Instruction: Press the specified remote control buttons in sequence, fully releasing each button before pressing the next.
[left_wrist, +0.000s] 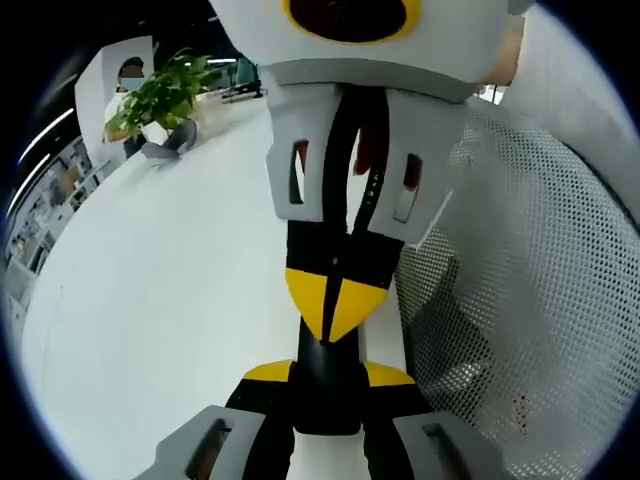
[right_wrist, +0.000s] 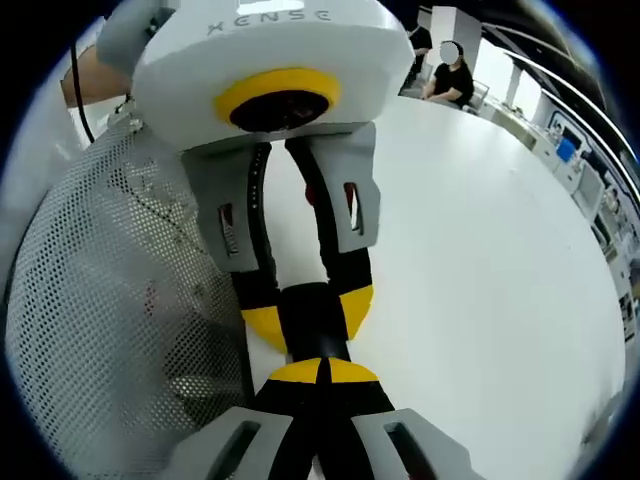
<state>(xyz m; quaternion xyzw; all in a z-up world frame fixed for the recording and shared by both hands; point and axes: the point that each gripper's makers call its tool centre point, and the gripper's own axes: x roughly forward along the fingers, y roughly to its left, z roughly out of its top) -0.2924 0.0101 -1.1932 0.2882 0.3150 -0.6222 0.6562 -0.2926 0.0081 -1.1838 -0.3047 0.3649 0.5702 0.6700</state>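
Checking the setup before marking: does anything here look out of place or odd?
One thing: the black remote is clamped in the left gripper, and the shut right gripper pressing it covers most of it, so no buttons are visible.

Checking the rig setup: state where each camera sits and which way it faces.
Left gripper view: rides the left hand-held gripper, facing the right hand-held gripper head-on; person's mesh garment at right.
Right gripper view: the reverse, from the right one; garment at left.
Shared: both hand-held grippers, black remote, white table.
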